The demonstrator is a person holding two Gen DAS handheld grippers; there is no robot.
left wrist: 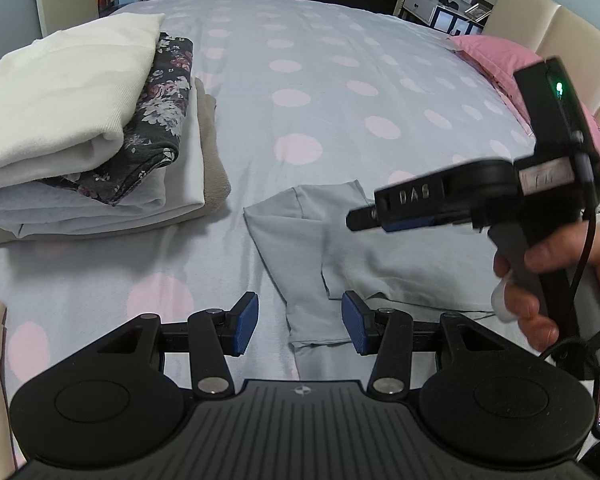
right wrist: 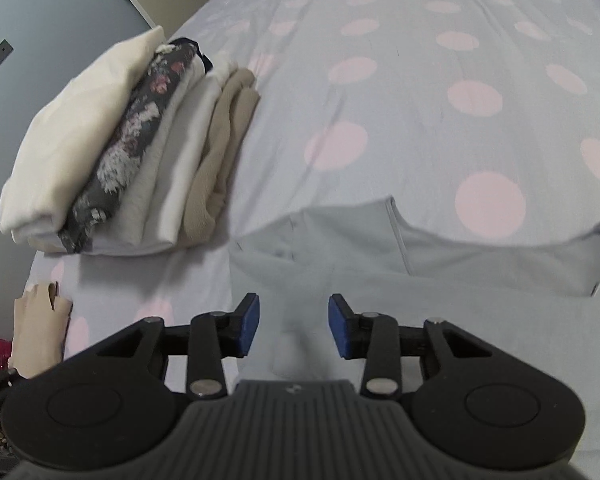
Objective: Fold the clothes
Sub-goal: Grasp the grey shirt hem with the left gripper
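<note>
Broadly, a bed with a grey, pink-dotted cover is filling both views. Resting at its left side is a stack of folded clothes – cream on top, dark floral beneath, then white and beige. Lying near the front edge is a pale grey garment, partly folded (one sleeve tucked across). Both tools are hovering over it with jaws apart, gripping nothing: the left gripper above its lower hem, the right gripper above its middle. Folding seems midway – the next move probably calls for pinching an edge and drawing it over. No containers are showing.
</note>
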